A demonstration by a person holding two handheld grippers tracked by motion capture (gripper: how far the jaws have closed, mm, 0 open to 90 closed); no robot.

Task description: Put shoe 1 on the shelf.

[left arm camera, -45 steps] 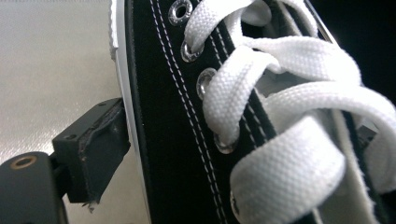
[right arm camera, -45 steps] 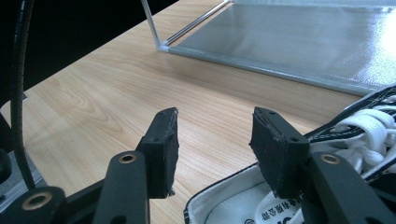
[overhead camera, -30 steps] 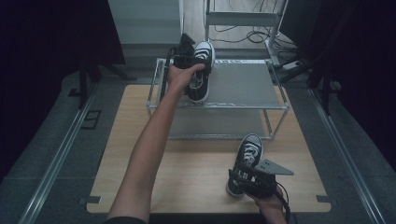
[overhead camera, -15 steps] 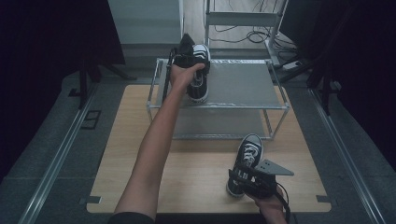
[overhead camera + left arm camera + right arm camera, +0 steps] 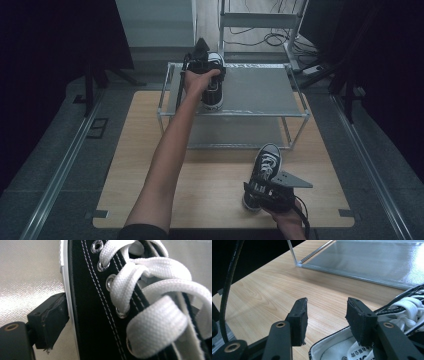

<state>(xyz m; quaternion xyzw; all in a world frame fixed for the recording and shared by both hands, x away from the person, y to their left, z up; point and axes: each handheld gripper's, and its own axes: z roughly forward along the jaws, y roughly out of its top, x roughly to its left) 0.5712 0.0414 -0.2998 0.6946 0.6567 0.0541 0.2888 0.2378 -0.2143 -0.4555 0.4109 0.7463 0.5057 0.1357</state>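
High view: I have the left gripper (image 5: 201, 64) holding a shoe (image 5: 214, 90) on the rack's top shelf (image 5: 260, 92).

Left gripper view: one pad on the sole edge; it could slip.

Right gripper view: right gripper (image 5: 327, 315) spread wide astride the second shoe's (image 5: 412, 305) collar on the worktop (image 5: 274, 290); closing may pinch laces.

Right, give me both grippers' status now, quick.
Left gripper: shut on the black sneaker on the rack's top shelf.
Right gripper: open, over the heel of the second sneaker, gripping nothing.
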